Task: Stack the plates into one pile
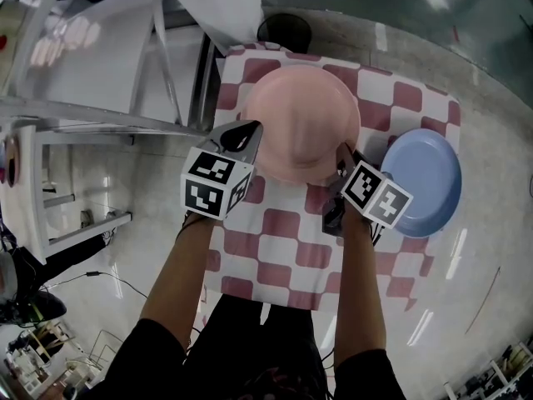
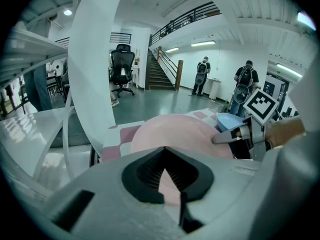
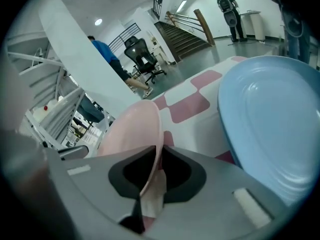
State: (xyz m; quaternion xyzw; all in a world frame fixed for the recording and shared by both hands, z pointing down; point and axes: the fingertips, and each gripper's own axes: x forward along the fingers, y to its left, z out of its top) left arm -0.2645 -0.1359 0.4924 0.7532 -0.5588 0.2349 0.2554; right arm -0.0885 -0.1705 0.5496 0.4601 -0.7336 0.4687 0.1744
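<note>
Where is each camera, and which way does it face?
Head view: on the head, steeply down at checked cloth, pink plate, blue plate; forearms, left gripper, right gripper show.
Left gripper view: on left gripper, along fingers, across pink plate toward right gripper.
Right gripper view: on right gripper, along fingers clamping pink plate's rim, beside blue plate.
All three show both plates.

Red-and-white checked cloth (image 1: 279, 252), white rack (image 1: 92, 119) at its left, black bin (image 1: 285, 30) beyond it, office chair (image 2: 122, 69) near a staircase (image 2: 161, 77).

Head view looks down; all share pink plate (image 1: 304, 123).
</note>
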